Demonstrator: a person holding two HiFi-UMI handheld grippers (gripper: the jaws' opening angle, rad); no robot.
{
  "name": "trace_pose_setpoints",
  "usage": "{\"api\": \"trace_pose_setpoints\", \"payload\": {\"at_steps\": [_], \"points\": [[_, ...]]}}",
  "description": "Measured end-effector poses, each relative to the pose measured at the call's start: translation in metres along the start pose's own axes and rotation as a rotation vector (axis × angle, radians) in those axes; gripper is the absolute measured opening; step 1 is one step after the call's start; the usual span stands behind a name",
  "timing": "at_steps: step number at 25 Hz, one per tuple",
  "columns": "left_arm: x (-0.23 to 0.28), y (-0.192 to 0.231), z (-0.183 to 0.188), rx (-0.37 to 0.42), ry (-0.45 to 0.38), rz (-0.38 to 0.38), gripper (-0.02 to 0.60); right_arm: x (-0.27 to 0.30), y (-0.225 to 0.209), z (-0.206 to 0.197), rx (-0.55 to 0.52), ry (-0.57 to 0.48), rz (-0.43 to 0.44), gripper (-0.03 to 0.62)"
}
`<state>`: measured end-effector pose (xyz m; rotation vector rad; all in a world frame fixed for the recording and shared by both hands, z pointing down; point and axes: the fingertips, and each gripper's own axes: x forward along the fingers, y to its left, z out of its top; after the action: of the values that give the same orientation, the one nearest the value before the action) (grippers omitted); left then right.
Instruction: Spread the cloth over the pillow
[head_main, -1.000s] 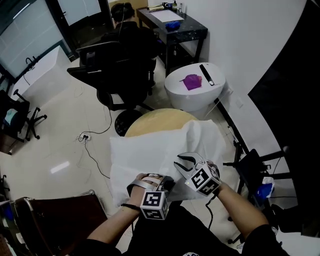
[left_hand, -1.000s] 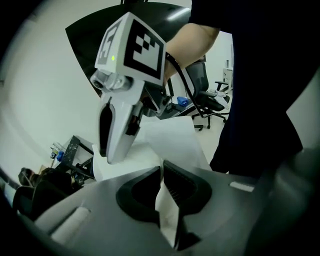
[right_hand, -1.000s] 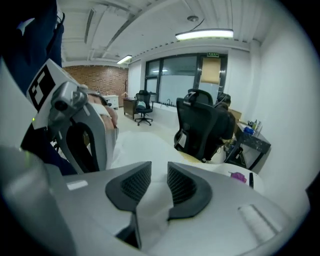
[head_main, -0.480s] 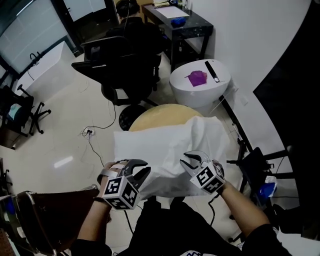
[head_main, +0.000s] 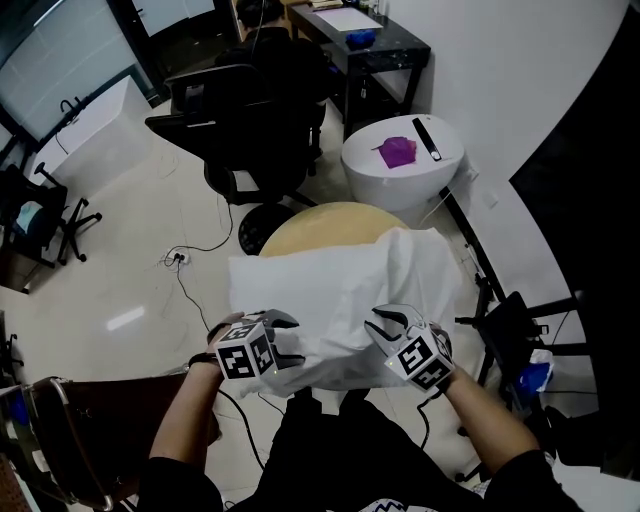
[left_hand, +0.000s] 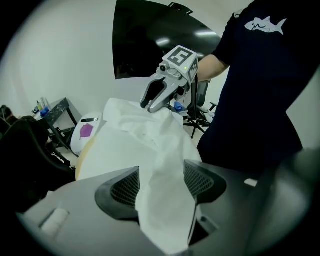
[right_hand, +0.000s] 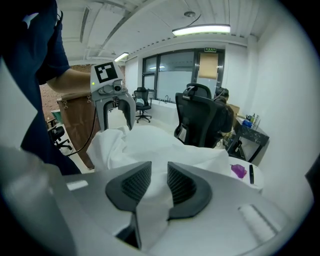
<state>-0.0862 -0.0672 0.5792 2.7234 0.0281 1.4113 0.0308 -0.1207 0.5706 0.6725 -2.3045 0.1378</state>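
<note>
Step in hand: spreading, the part where the near edge gets let go on one side.

Left gripper (head_main: 287, 340): jaws opening, well apart. A band of cloth (head_main: 415, 275) hangs slack between them, and the pads don't seem to be pressing it. Reads as a release, not a grip.

Right gripper (head_main: 383, 325): jaws close together, clamped on a fold of the cloth that runs out between the pads.

The cloth goes forward from both sets of jaws. It lies bunched and wrinkled just ahead of the right gripper and flatter ahead of the left. The pillow (head_main: 290, 285) is straight ahead of both tools, under the cloth, on a round table (head_main: 320, 222). Off the left gripper's far side the pillow top looks bare or only thinly covered. I can't tell exactly where the cloth edge ends there, white on white.

Progress, my call: partly done. Cover is heaped toward the right gripper's side, not evenly over.

Next move likely needs:
- Left jaws clear the slack band without dragging it back off.
- Left re-grips nearer a corner, or flattens the ridge between the two grippers.
- Right keeps its pinch and draws the bunch outward, away from the left tool, to take the wrinkles out.

Risk: pulling with one side only slides the whole cloth toward that gripper.
</note>
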Motion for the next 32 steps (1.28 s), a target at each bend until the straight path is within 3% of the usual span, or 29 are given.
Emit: {"api": "trace_pose_setpoints", "payload": {"at_steps": [3, 7, 13, 20, 27, 32], "points": [[0.007, -0.006, -0.001, 0.008, 0.009, -0.049, 0.213, 0.000, 0.000, 0.002, 0.005, -0.003, -0.007, 0.114], [0.007, -0.011, -0.003, 0.057, 0.051, -0.034, 0.009, -0.002, -0.001, 0.007, -0.002, -0.007, -0.014, 0.114], [-0.012, -0.037, 0.002, 0.192, 0.088, 0.070, 0.005, -0.015, -0.004, 0.032, -0.022, -0.065, -0.026, 0.114], [-0.013, -0.074, 0.006, 0.241, 0.077, 0.086, 0.004, -0.024, 0.024, 0.091, -0.121, -0.163, 0.070, 0.114], [-0.004, -0.091, -0.001, 0.206, 0.071, 0.098, 0.002, -0.011, 0.105, 0.092, -0.172, -0.107, 0.284, 0.114], [0.001, -0.096, -0.005, 0.145, 0.033, 0.073, 0.001, 0.013, 0.134, 0.064, -0.205, -0.029, 0.320, 0.114]]}}
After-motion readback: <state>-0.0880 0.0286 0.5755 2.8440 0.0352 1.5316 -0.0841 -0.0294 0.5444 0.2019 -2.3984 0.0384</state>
